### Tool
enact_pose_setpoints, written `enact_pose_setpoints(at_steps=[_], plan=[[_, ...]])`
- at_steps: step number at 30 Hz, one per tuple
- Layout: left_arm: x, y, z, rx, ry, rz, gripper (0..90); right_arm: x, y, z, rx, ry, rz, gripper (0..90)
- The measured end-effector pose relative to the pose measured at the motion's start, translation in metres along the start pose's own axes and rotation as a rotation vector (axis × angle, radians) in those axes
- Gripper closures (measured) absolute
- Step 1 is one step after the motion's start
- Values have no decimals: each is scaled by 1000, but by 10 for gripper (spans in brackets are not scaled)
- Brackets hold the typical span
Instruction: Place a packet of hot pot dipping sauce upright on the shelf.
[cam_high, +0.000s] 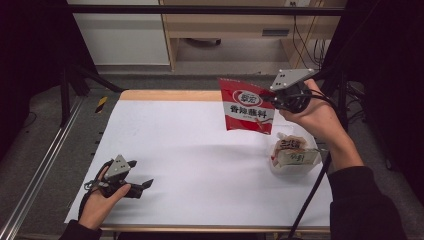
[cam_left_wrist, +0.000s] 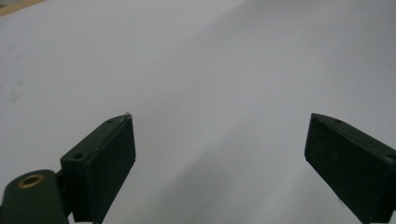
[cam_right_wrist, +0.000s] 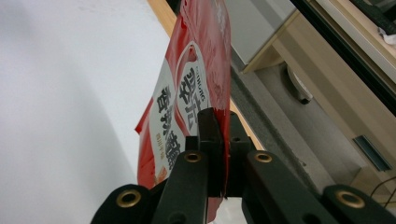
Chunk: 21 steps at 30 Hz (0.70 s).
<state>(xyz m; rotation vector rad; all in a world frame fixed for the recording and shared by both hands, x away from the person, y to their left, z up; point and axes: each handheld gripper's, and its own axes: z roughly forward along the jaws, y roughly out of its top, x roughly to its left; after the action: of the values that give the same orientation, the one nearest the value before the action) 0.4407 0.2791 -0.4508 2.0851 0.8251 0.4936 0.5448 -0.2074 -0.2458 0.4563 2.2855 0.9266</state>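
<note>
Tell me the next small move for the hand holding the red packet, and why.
Probably carry it toward the clear tub and lower it in. The right gripper is shut on the red packet, held in the air just beyond the tub, which already holds other packets.

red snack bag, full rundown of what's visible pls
The red snack bag is a flat, glossy foil-like pouch, red with a white band, black Chinese characters and a round logo near the top. It hangs in the air above the far right part of the white table, touching no surface. The right gripper is shut on its edge, jaws pinching the film. It hangs roughly upright, slightly crumpled. A clear tub of packets sits below, apart from it.
</note>
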Motion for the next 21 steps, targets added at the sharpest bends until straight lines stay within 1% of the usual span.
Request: enact_pose_setpoints(at_steps=[1, 9, 15, 17, 21], plan=[[0, 0, 0, 0, 0, 2, 85, -1, -3, -1, 0, -6, 0, 897], [1, -1, -1, 1, 3, -3, 85, -14, -30, -7, 6, -54, 70, 897], [0, -1, 1, 8, -1, -1, 85, -21, -50, -17, 12, -86, 114, 897], [0, -1, 1, 13, -8, 5, 90, -24, -57, -20, 17, -97, 129, 897], [-1, -1, 2, 16, -8, 6, 93, -29, -69, -26, 32, -123, 155, 898]])
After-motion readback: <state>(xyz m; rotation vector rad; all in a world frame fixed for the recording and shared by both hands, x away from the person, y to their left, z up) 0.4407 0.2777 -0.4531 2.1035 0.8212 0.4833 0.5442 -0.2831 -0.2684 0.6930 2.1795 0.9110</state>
